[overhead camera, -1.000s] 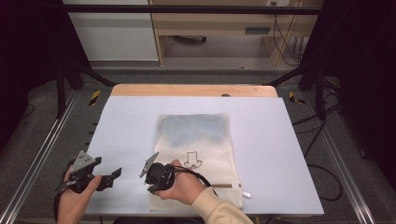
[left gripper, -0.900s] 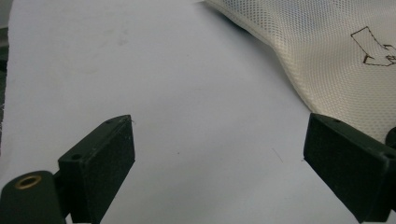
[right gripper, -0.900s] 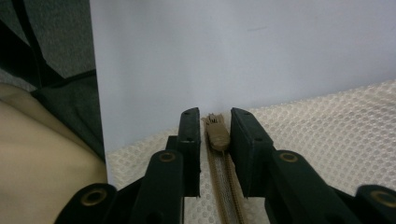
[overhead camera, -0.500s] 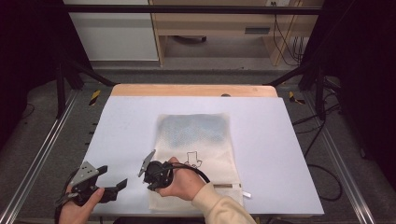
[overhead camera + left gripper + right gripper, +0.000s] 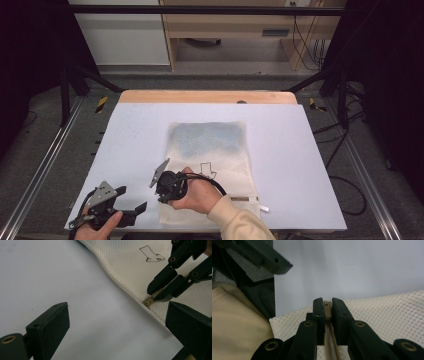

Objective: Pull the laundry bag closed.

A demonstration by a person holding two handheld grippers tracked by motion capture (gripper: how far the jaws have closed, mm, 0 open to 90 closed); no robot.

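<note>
Right gripper (image 5: 325, 306) is pinching the zipper pull (image 5: 327, 307) at the near left corner of a cream mesh bag (image 5: 210, 150) lying flat mid-table. Bag is looking light, soft, floppy. Left gripper (image 5: 131, 210), jaws spread, is hovering nearby over white table (image 5: 310, 165).

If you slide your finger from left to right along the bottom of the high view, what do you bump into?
Left gripper with its jaws open → right gripper, shut on the zipper pull at the near left corner of the mesh bag → the hand holding it → small white tag → bare white table.
</note>
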